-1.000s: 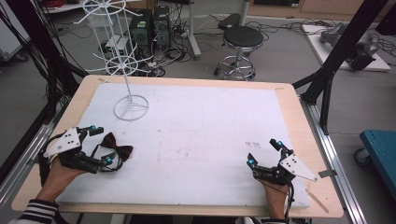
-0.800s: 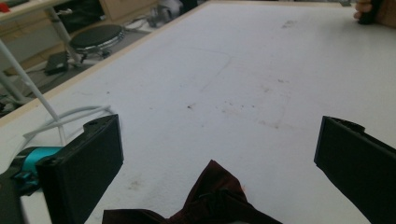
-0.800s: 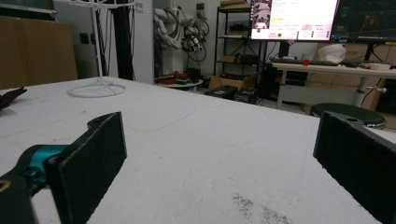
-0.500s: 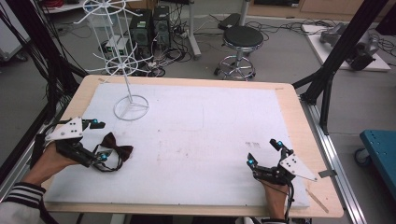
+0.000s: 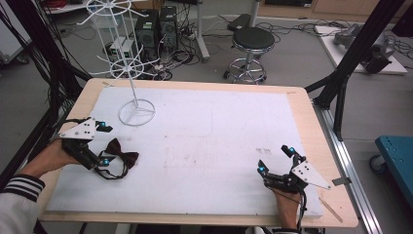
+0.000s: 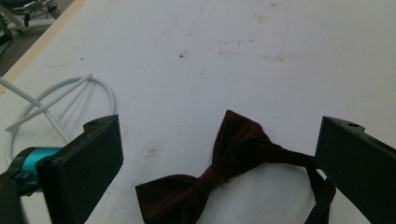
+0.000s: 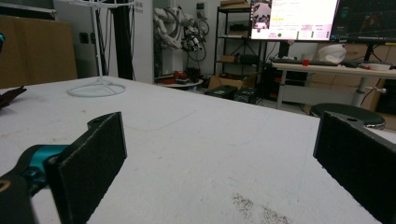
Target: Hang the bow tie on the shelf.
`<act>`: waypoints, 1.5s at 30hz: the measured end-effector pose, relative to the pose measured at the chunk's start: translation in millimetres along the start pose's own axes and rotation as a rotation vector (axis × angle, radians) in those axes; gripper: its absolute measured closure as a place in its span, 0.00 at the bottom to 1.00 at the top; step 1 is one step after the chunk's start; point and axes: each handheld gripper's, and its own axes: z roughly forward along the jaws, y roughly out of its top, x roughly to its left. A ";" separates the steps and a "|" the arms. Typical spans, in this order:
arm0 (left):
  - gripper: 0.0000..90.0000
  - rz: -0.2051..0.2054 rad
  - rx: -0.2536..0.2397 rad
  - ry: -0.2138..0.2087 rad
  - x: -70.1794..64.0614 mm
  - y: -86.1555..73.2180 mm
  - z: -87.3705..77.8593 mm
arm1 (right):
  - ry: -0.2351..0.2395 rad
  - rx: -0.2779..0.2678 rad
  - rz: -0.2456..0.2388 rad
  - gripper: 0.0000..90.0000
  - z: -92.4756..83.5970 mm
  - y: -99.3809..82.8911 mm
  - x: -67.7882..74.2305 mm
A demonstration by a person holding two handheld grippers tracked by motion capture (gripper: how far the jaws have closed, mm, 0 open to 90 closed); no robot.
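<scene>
The left tool [image 5: 103, 145] is held with its jaws spread wide at the near left of the worktop [image 5: 204, 146], and nothing is gripped between them. In the left gripper view, a dark maroon bow tie [image 6: 219, 175] is seen lying flat on the white surface between the two jaws, its strap running toward the right-hand jaw, where contact cannot be told. Its lower edge is cut off by the frame. In the high view the bow tie [image 5: 119, 155] lies just beside the tool, with the white wire stand [image 5: 129, 58] set farther back. The right tool [image 5: 275, 160] is rested at the near right, well apart, jaws wide and empty over bare surface.
</scene>
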 end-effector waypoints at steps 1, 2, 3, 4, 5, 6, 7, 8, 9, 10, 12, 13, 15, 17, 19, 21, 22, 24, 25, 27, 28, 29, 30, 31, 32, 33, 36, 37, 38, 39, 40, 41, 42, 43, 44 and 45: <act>0.02 0.000 0.000 0.000 0.0 0.0 0.0 | 0.001 0.000 -0.003 0.02 0.0 -0.2 -0.2; 0.02 0.026 0.037 -0.004 1.3 2.2 2.1 | 0.001 0.000 -0.003 0.02 0.0 -0.2 -0.3; 0.02 0.042 0.053 -0.009 1.8 3.2 3.4 | 0.000 -0.001 -0.002 0.02 0.0 -0.1 -0.4; 0.02 0.042 0.053 -0.009 1.8 3.2 3.4 | 0.000 -0.002 0.000 0.02 0.1 -0.2 -0.4; 0.02 0.056 0.081 -0.014 2.7 4.5 5.3 | 0.000 -0.001 0.002 0.02 -0.1 -0.2 -0.1; 0.02 0.065 0.101 -0.018 3.4 5.4 6.4 | 0.000 -0.001 -0.002 0.02 0.0 -0.1 -0.4; 0.02 0.076 0.134 -0.027 4.8 7.7 9.6 | 0.001 -0.001 -0.001 0.02 0.0 -0.2 -0.3; 0.02 0.084 0.140 -0.036 5.8 8.9 10.9 | 0.001 -0.001 -0.001 0.02 0.0 -0.2 -0.2; 0.02 0.084 0.140 -0.036 5.8 8.9 10.9 | 0.001 -0.001 -0.001 0.02 0.0 -0.2 -0.2; 0.02 0.085 0.151 -0.048 6.8 10.1 12.6 | 0.001 -0.001 -0.001 0.02 -0.1 -0.1 -0.2; 0.02 0.094 0.170 -0.048 8.1 11.6 15.0 | 0.001 0.000 -0.001 0.02 -0.1 -0.1 -0.3; 0.02 0.096 0.185 -0.056 9.7 12.9 17.3 | 0.000 0.000 -0.001 0.02 -0.1 -0.1 -0.3; 0.02 0.109 0.196 -0.057 10.7 14.6 19.5 | 0.001 0.000 -0.001 0.02 -0.1 -0.1 -0.2; 0.02 0.113 0.203 -0.063 10.8 15.1 20.7 | 0.001 -0.003 -0.001 0.02 0.1 -0.3 -0.3; 0.02 0.127 0.218 -0.073 10.8 15.9 23.8 | 0.002 -0.002 0.000 0.02 0.0 -0.2 -0.3; 0.02 0.129 0.225 -0.080 11.3 15.3 25.9 | 0.002 -0.002 -0.001 0.02 0.1 -0.2 -0.3; 0.02 0.132 0.235 -0.080 11.8 14.8 27.0 | 0.003 -0.002 0.001 0.02 0.0 -0.1 -0.3; 0.02 0.133 0.256 -0.089 12.6 13.2 30.7 | 0.002 -0.003 0.000 0.02 0.1 -0.2 -0.3; 0.02 0.133 0.256 -0.089 12.6 13.2 30.7 | 0.002 -0.002 0.000 0.02 0.0 -0.1 -0.3; 0.02 0.128 0.268 -0.092 12.4 11.9 33.3 | 0.003 -0.003 0.000 0.02 0.1 -0.3 -0.4; 0.02 0.130 0.272 -0.095 13.0 11.5 34.8 | 0.002 -0.001 0.003 0.02 -0.1 -0.2 -0.3; 0.02 0.127 0.284 -0.099 13.2 9.9 37.7 | 0.003 0.000 0.001 0.02 -0.1 -0.2 -0.4; 0.02 0.127 0.284 -0.099 13.2 9.9 37.7 | 0.003 -0.002 0.002 0.02 0.0 -0.2 -0.3; 0.02 0.125 0.299 -0.097 13.7 8.4 40.3 | 0.004 -0.002 0.000 0.02 0.0 -0.1 -0.4; 0.02 0.129 0.303 -0.092 13.7 7.6 41.7 | 0.002 -0.003 -0.001 0.02 0.1 -0.2 -0.3; 0.02 0.142 0.312 -0.086 13.9 7.4 42.4 | 0.002 -0.003 -0.003 0.02 0.2 -0.3 -0.3; 0.02 0.137 0.315 -0.089 14.0 6.3 45.1 | 0.002 -0.003 -0.002 0.02 0.1 -0.3 -0.3; 0.02 0.137 0.321 -0.095 14.4 5.5 47.9 | 0.003 -0.001 0.000 0.02 0.0 -0.1 -0.2; 0.02 0.132 0.326 -0.098 14.6 4.9 49.2 | 0.002 -0.003 -0.003 0.02 0.2 -0.3 -0.3; 0.02 0.132 0.326 -0.098 14.6 4.9 49.2 | 0.002 -0.002 -0.004 0.02 0.2 -0.2 -0.3; 0.02 0.134 0.336 -0.104 15.6 4.4 50.3 | 0.003 -0.002 -0.001 0.02 0.2 -0.1 -0.2; 0.02 0.127 0.342 -0.105 16.9 2.2 52.9 | 0.002 -0.003 -0.003 0.02 0.2 -0.2 -0.3; 0.02 0.127 0.342 -0.105 16.9 2.2 52.9 | 0.002 -0.002 -0.003 0.02 0.2 -0.2 -0.3; 0.02 0.127 0.352 -0.108 18.5 1.9 53.8 | 0.003 -0.002 -0.001 0.02 0.1 -0.2 -0.3; 0.02 0.124 0.352 -0.105 19.3 0.7 54.9 | 0.002 -0.002 0.000 0.02 0.1 -0.2 -0.2; 0.02 0.120 0.358 -0.114 21.3 -0.6 56.5 | 0.003 -0.003 -0.004 0.02 0.2 -0.3 -0.5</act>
